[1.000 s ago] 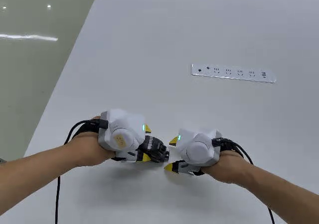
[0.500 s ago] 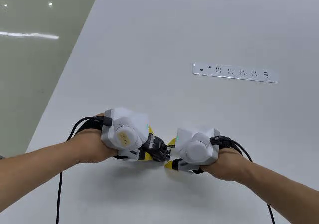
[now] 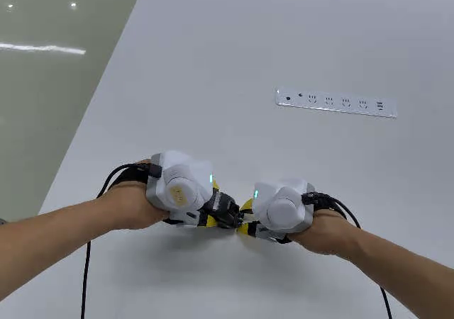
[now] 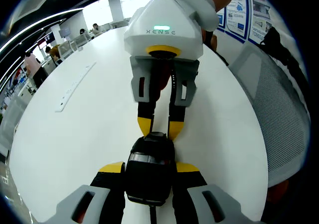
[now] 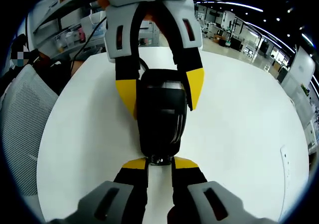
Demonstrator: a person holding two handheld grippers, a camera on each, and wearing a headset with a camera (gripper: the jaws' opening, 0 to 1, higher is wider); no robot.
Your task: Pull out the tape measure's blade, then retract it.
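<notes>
A black tape measure (image 3: 225, 210) is clamped by its body between the yellow-tipped jaws of my left gripper (image 3: 220, 214), just above the white table (image 3: 213, 64). In the left gripper view the tape measure (image 4: 149, 179) sits between the left gripper's (image 4: 149, 167) own tips. My right gripper (image 4: 159, 128) comes in from the top, its tips pinched at the case's front end. In the right gripper view the right gripper (image 5: 159, 163) is shut on the small blade tip at the case's (image 5: 160, 119) mouth. The left gripper (image 5: 160, 92) holds the case from above. No length of blade shows.
A white power strip (image 3: 335, 103) lies on the table farther back to the right, also seen as the power strip (image 4: 75, 87) in the left gripper view. The table's left edge (image 3: 92, 99) drops to a glossy floor. A mesh chair (image 4: 279, 109) stands beside the table.
My right gripper has moved left up to the tape measure and its jaws have narrowed from wide open to pinched at the case's front. The left gripper kept its hold.
</notes>
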